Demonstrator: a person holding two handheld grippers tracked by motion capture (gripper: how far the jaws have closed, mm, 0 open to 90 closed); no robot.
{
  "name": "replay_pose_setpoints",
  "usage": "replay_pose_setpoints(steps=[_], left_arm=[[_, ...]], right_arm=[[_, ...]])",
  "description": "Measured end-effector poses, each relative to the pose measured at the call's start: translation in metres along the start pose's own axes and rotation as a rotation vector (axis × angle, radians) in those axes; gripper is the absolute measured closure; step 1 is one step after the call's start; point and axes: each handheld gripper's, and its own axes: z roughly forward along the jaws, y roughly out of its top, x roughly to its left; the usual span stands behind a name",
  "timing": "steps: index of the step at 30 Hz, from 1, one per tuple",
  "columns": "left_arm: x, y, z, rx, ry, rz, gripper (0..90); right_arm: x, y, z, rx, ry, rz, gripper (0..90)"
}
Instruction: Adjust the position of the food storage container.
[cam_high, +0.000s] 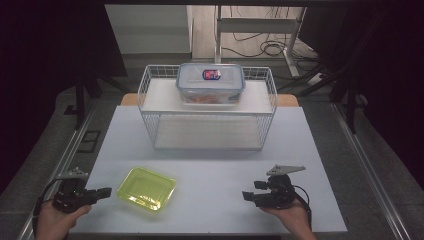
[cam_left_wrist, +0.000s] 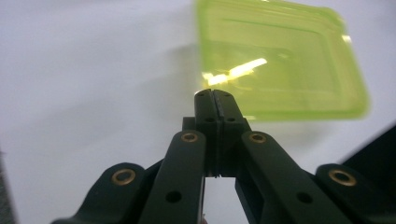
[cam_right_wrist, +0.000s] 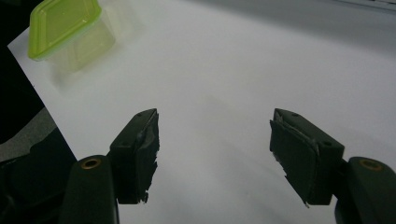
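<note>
Trouble is likely if the left gripper (cam_high: 103, 192), jaws pressed together and empty, is pushed on toward the green plastic tray (cam_high: 146, 188) just beside it: a light, shallow tray can be shoved across the white tabletop (cam_high: 215, 170) rather than gripped. The right gripper (cam_high: 247, 196) is held well apart, jaws spread on nothing. The tray is seen translucent lime green, rectangular with rounded corners, empty, near the tabletop's front left.

**Two grippers held low, one closed, one wide**

The left hand (cam_high: 52, 217) holds the left gripper (cam_high: 106, 191) level at the near left corner, pointing right, its jaws pressed together with nothing between. The right hand (cam_high: 290, 215) holds the right gripper (cam_high: 246, 196) level, pointing left, jaws spread wide and empty.
</note>
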Motion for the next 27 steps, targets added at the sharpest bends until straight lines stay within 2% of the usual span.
replay_pose_setpoints(steps=[6, 13, 27], left_arm=[[0.008, 0.006, 0.022, 0.048, 0.002, 0.005, 90.0], [0.002, 0.007, 0.028, 0.064, -0.007, 0.014, 90.0], [-0.033, 0.009, 0.048, 0.094, -0.066, 0.050, 90.0]], right_arm=[[-0.002, -0.002, -0.001, -0.003, -0.006, 0.004, 32.7], [-0.002, -0.002, -0.002, -0.005, -0.008, 0.010, 32.7], [-0.001, -0.001, -0.001, -0.005, -0.004, 0.003, 32.6]])
